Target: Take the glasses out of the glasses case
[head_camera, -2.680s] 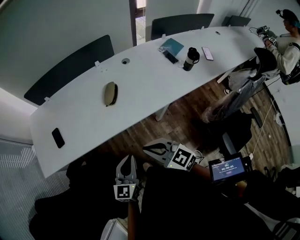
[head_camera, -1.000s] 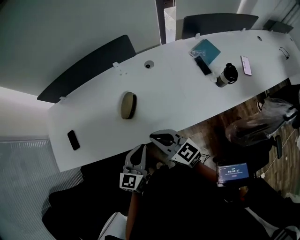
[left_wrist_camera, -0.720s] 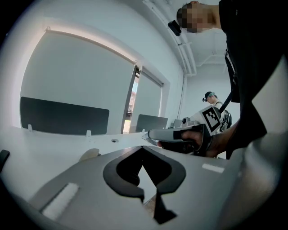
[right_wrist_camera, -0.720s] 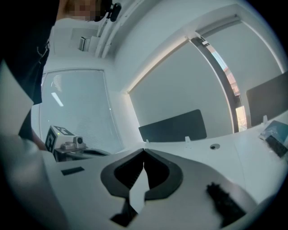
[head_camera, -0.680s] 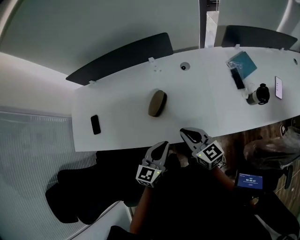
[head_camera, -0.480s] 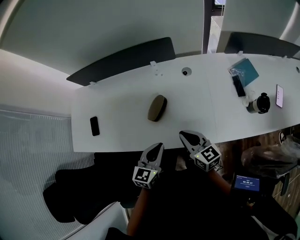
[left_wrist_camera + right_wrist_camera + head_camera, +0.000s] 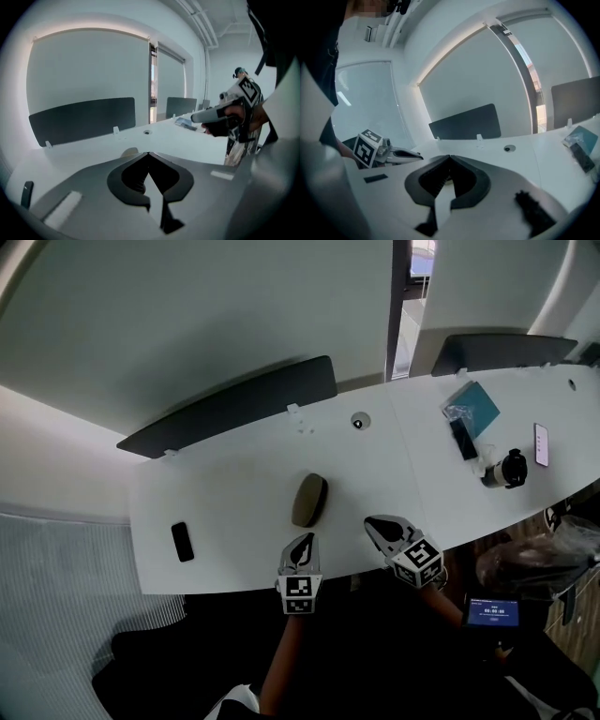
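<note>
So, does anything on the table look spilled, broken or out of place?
Nothing stands out. The glasses case lies closed on the white table, the black phone lies flat near the left end, and the cup stands upright at the right.

Smooth matt table, dull matt-surfaced glasses case

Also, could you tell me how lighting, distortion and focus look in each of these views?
Head view: fisheye bows the long white table into an arc; the tan oval glasses case is sharp, the bottom nearly black. Left gripper view: dark round vignette, the shut left gripper soft up close. Right gripper view: same vignette, the shut right gripper blurred.
</note>
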Action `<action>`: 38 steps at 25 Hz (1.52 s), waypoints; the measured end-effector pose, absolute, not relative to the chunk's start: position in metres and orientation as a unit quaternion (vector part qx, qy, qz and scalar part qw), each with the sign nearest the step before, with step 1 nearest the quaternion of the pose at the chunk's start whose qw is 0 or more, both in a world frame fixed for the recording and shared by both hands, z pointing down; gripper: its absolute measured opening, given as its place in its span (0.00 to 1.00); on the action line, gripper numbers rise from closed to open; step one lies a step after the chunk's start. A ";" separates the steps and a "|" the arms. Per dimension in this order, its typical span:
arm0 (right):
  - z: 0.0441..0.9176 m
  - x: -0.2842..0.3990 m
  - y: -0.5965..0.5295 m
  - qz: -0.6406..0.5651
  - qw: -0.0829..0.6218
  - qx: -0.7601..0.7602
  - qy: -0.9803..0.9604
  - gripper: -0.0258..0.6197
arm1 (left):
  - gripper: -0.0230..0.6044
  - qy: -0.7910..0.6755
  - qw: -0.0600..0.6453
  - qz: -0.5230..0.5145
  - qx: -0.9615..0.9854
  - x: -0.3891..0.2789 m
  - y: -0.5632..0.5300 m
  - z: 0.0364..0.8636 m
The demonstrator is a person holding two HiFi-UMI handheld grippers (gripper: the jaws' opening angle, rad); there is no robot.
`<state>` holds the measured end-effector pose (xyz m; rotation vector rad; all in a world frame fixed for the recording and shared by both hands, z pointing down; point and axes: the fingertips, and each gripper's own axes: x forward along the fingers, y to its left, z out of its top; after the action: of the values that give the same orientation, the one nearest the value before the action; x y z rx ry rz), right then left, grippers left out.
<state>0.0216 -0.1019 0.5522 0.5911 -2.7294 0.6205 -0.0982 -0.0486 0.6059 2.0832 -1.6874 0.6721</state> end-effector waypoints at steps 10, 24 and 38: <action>0.647 -0.057 -0.118 0.191 0.250 0.129 -0.940 0.05 | 0.36 -0.536 0.168 0.389 0.730 -0.133 -0.074 0.704; 0.702 -0.135 -0.121 0.165 0.347 0.072 -0.920 0.05 | 0.45 -0.508 0.257 0.329 0.753 -0.151 -0.108 0.726; 0.737 -0.135 -0.110 0.155 0.414 0.063 -0.895 0.05 | 0.27 -0.553 0.482 0.017 0.680 -0.206 -0.102 0.692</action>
<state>-0.1347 -0.1102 0.7375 0.1583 -2.2482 0.3893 -0.2062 -0.1019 0.6920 1.6575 -1.3479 0.0405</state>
